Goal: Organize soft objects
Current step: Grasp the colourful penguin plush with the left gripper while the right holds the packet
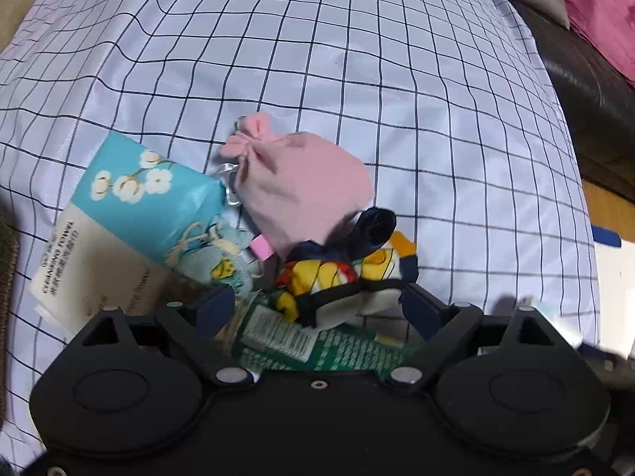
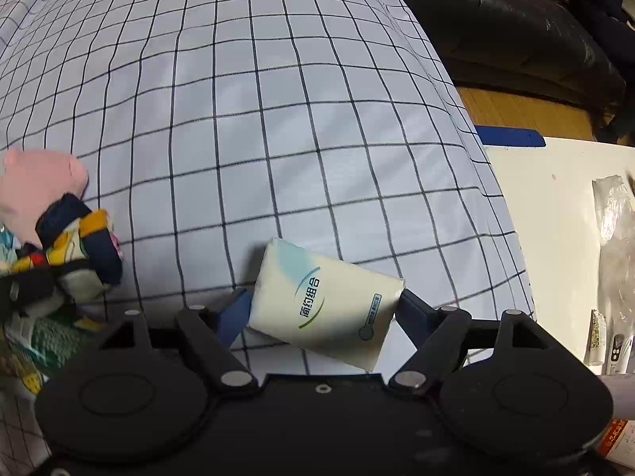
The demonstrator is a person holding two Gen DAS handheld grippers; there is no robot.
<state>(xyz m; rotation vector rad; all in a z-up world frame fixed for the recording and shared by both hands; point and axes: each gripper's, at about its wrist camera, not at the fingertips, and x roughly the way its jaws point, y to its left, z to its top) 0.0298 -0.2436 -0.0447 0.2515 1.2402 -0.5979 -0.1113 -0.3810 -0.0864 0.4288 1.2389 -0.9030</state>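
Right gripper [image 2: 323, 309] clamps the tissue pack [image 2: 325, 305]; left gripper [image 1: 317, 305] gapes.

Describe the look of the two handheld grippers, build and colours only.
Both look alike. The left gripper and the right gripper each have a matt black plastic body with two round raised discs, black linkage arms with triangular cut-outs, and silver pivot pins. Each ends in two dark blue fingers. No cables, markings, hands or sleeves show.

Checked bedsheet [image 1: 357, 59] bears pink pouch [image 1: 309, 186], seemingly tissue packs [image 2: 325, 301].
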